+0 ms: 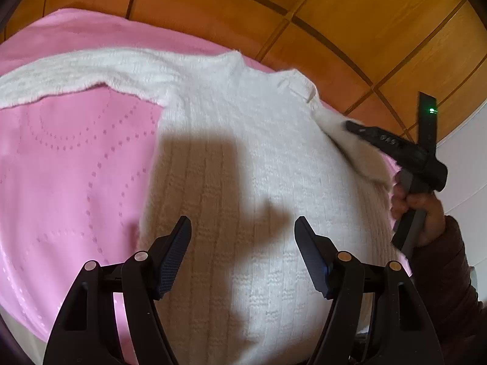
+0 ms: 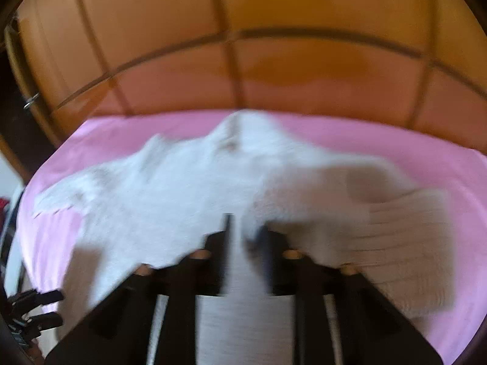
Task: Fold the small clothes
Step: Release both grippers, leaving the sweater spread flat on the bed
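We see the white knitted sweater (image 1: pixel 231 140) lying flat on the pink bed cover (image 1: pixel 70 158). Our left hand-held gripper (image 1: pixel 243 237) hovers open; the right hand-held gripper (image 2: pixel 242 234) pinches the sleeve (image 2: pixel 350 213). It seems soft and light, so we should hold seams or cuffs.

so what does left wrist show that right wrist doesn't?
Left wrist only: the open left gripper over the white sweater, the spread left sleeve, and the right gripper from outside, with the hand holding it.

Right wrist only: the right gripper closed on sweater fabric, blurred; a ribbed cuff.

Both: sweater, pink blanket, wooden headboard.
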A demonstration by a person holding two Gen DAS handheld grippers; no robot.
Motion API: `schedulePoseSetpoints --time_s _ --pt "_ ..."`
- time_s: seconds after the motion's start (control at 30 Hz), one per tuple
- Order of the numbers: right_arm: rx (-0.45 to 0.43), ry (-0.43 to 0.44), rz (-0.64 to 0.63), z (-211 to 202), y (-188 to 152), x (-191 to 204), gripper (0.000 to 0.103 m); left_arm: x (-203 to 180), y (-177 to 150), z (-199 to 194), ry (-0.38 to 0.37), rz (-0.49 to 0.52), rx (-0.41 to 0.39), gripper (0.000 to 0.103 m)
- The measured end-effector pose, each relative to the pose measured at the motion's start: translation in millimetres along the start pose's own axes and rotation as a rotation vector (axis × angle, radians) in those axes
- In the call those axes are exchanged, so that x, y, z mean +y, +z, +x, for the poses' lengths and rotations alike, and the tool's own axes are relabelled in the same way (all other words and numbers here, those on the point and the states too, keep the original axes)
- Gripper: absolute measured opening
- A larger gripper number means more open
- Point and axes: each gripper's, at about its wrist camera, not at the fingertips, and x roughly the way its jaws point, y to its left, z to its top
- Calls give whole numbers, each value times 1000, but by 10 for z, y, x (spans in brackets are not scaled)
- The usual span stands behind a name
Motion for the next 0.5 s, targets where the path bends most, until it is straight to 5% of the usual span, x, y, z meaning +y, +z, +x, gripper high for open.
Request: schedulePoseSetpoints --time_s 0.2,0.5 --pt "-52 37 57 -212 -229 27 72 -51 133 3 4 19 -19 69" --pt "-12 -3 167 -735 -1082 -468 81 -771 493 309 -64 193 -7 69"
